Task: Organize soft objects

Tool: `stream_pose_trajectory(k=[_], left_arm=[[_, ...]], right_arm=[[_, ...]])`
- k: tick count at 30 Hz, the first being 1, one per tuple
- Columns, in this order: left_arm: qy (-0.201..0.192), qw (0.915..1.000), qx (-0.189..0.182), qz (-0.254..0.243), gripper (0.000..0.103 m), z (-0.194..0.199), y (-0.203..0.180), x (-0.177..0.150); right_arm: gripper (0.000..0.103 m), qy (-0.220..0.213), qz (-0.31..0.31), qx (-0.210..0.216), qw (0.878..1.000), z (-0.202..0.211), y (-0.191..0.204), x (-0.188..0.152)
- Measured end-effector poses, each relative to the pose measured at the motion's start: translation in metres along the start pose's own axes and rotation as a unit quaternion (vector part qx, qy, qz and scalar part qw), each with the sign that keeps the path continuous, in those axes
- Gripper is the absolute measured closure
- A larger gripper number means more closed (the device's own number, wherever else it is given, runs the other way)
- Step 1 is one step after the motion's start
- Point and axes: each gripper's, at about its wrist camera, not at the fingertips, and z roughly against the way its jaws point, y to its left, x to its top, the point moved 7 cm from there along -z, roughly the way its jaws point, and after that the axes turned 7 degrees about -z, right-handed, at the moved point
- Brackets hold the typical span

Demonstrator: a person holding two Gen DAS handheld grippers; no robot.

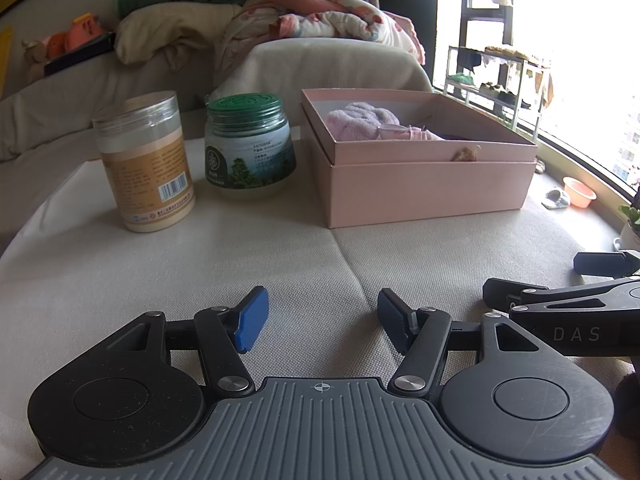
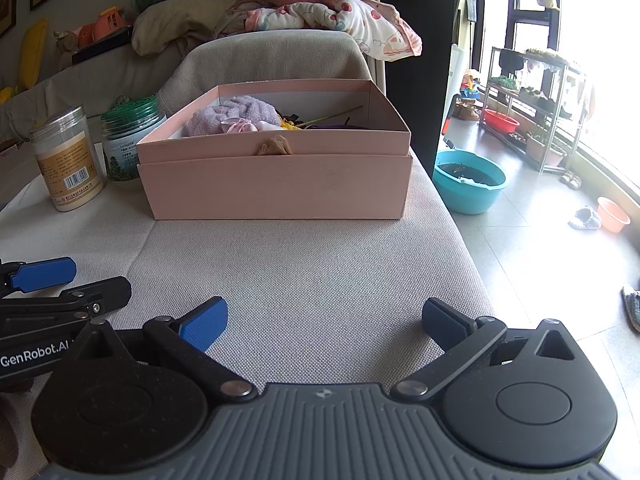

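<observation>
1. My left tongs (image 1: 322, 320) hang low over the beige cushion (image 1: 280, 264), blue pads apart, nothing between them.
2. My right tongs (image 2: 322, 320) are also apart and empty, over the same cushion, spread wider than the left pair.
3. The two pairs sit side by side and close: the right pair's arm shows at the right edge of the left view, the left pair's pad at the left edge of the right view.
4. A pink box (image 2: 276, 184) stands ahead on the cushion, well apart from both tongs, open at the top, its inner tray nested in a slightly wider outer shell.
5. Soft things lie inside the box: a lilac towel (image 2: 236, 114) at the back left, a small pink piece (image 2: 240, 126) just in front of it, and yellow and dark bits (image 2: 304, 122) to the right. I cannot tell what these are.
6. A small tan scrap (image 2: 275, 146) hangs over the box's front rim.
7. Left of the box stand a green-lidded jar (image 1: 248, 148) and, further left, a taller clear canister (image 1: 146, 164), both upright and near each other.
8. Behind, folded bedding (image 1: 320, 16) is piled on the sofa back.
9. A teal basin (image 2: 468, 182) sits on the floor to the right.
</observation>
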Motion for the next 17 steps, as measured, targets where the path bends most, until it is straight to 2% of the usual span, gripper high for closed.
stream_pose_trajectory(k=[17], left_arm=[[0.000, 1.0000, -0.002, 0.001, 0.037, -0.0001, -0.0001, 0.0002]], right_arm=[[0.000, 0.000, 0.000, 0.000, 1.000, 0.0001, 0.0000, -0.0001]])
